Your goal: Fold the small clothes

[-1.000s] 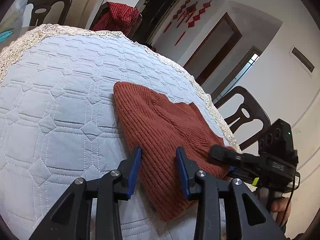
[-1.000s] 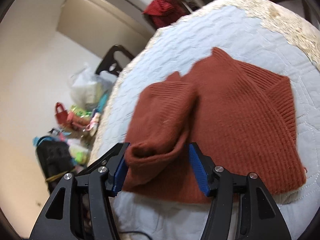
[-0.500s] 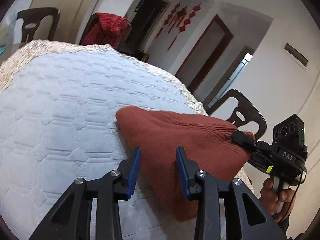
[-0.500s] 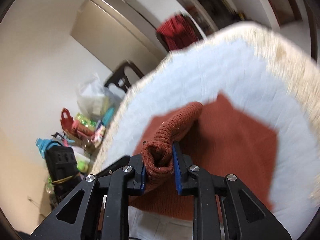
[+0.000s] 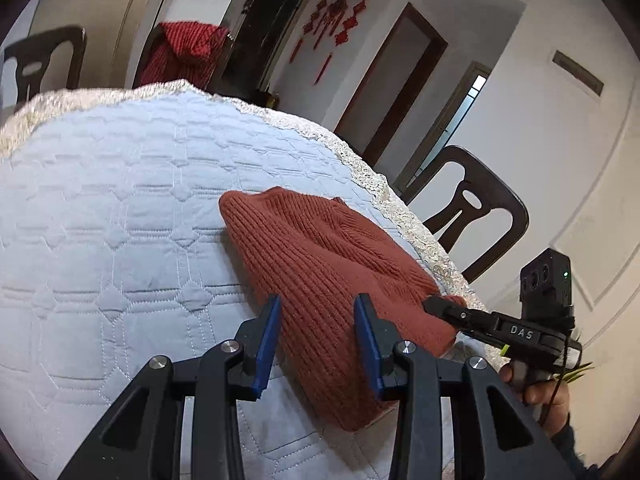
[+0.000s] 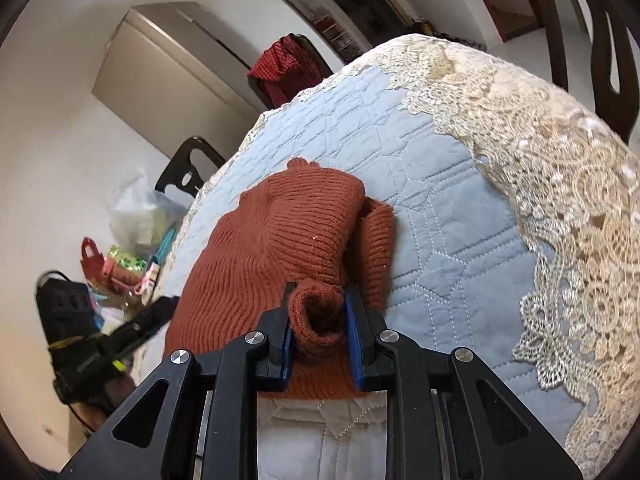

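A rust-red knitted sweater (image 5: 320,280) lies partly folded near the lace-trimmed edge of a table under a pale blue quilted cover (image 5: 100,220), in a white-walled room with dark chairs (image 5: 472,208), red wall ornaments (image 5: 340,20) and a red checked cloth (image 5: 184,56) draped over a far chair. A fold is in hand: the right gripper (image 6: 318,328) is clamped on a rolled sleeve end or hem, which part is unclear, with a doubled layer bulging over the garment's body. The left gripper (image 5: 316,340) hovers above the near side of the sweater with its jaws apart, holding nothing. The next move probably calls for laying the pinched part flat across the body and releasing it, with the free tool steadying the knit. Bags and clutter (image 6: 120,256) sit on the floor beyond the table.
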Demonstrator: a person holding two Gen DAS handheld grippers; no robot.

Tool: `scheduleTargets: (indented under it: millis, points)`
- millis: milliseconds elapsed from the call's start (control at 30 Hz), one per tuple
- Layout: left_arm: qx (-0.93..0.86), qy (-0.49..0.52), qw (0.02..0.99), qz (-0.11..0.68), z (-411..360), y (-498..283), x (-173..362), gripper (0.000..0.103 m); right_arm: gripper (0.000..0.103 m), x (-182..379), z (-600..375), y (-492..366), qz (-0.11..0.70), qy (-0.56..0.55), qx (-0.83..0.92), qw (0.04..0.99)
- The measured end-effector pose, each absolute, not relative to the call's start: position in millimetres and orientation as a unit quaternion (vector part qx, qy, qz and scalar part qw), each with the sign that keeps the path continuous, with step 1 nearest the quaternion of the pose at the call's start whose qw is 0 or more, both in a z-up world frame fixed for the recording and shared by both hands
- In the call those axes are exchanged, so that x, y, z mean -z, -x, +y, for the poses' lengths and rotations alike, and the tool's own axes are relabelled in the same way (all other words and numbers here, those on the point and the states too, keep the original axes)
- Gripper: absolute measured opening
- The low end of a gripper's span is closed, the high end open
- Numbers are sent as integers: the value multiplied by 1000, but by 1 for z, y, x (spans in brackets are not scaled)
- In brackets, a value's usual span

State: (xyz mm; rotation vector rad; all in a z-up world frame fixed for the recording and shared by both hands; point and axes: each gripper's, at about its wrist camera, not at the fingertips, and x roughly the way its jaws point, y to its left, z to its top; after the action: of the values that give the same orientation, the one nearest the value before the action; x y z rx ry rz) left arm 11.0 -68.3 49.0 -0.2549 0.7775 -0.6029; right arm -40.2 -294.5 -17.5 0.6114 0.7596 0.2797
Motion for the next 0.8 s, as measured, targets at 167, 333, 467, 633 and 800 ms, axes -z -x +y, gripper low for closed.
scheduleTargets:
  millis: [167,333,467,633,800]
  points:
    - [300,99,867,386,-81,-9,-39,40,22,20,-298,51,354,-292,-137,878]
    - [291,55,875,383,-89,-1,-31,40,32,18,-309,56,348,-307,-127,876]
    - [289,57,874,387,-86,-3,-28,40,32,-12,-308,69,306,-265,-110,908]
    - [285,62,875,386,-85,-7,-39,40,32,-30,-277,70,295,-181,-123,930]
    - [286,54,887,359,-92,-12,-57,40,16,-1,-260,57,347,-123,-90,925]
